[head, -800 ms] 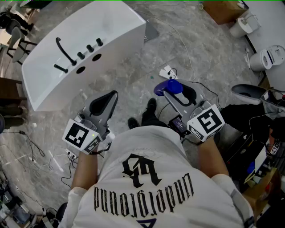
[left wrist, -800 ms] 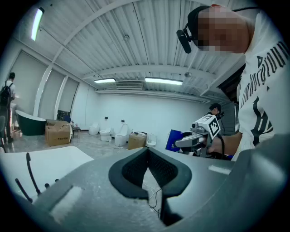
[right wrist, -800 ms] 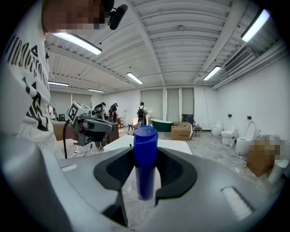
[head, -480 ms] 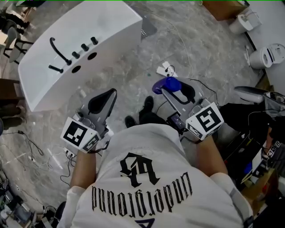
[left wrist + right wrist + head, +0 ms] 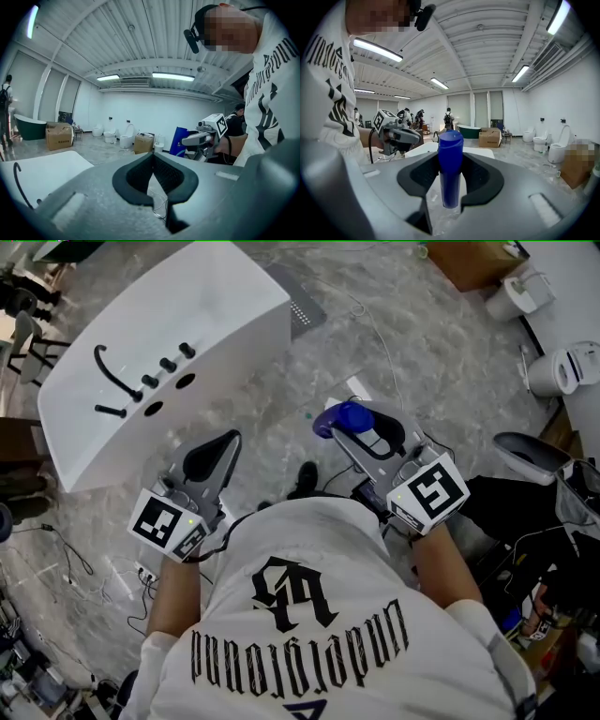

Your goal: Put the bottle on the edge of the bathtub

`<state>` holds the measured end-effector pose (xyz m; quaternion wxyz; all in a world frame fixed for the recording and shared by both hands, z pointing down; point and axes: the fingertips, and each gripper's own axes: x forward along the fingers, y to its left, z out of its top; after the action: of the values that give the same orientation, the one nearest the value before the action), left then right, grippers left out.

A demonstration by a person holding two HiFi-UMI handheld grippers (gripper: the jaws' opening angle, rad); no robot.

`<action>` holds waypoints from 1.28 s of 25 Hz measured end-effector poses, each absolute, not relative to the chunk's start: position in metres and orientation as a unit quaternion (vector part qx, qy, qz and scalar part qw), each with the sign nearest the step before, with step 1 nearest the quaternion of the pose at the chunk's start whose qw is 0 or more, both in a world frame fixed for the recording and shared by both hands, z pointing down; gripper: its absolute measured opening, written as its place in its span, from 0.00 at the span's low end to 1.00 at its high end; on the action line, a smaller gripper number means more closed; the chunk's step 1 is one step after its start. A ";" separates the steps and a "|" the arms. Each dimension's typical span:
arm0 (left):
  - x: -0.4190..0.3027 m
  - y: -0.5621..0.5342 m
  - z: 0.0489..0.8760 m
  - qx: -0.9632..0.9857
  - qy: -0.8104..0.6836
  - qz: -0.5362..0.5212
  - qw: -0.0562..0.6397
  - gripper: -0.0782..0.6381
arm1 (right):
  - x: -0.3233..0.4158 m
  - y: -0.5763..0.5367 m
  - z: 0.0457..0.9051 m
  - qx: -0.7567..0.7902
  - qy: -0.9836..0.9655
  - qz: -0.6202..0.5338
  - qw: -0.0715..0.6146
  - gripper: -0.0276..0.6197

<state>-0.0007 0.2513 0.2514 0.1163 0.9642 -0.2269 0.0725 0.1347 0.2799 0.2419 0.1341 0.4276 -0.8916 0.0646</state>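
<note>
Right tongs [image 5: 451, 180] grip the blue bottle [image 5: 450, 159], pads pressed on both its sides, cap end pointing away from the camera. Bottle is in the air over the grey marble floor [image 5: 375, 324], in front of the person's white shirt [image 5: 309, 615], well apart from the white bathtub [image 5: 220, 306] at upper left. Left tongs [image 5: 153, 174] are closed, tips together, nothing between them, held nearer the tub. Black tap [image 5: 111, 374] and knobs sit on the tub rim.
</note>
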 end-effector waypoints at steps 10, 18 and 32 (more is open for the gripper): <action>0.032 0.206 0.258 0.958 -0.245 0.083 0.121 0.12 | 0.170 0.232 0.251 0.408 -0.901 0.071 0.133 0.28; 0.033 0.155 0.268 0.958 -0.243 0.077 0.127 0.12 | 0.171 0.190 0.260 0.416 -0.896 0.082 0.135 0.28; -0.027 0.027 0.262 0.963 -0.233 0.057 0.127 0.12 | 0.112 0.064 0.256 0.422 -0.890 0.078 0.153 0.28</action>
<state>-0.0274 0.0267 0.2617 0.1265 0.9626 -0.2328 0.0566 0.1119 0.0643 0.2564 0.1532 0.4224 -0.8899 0.0784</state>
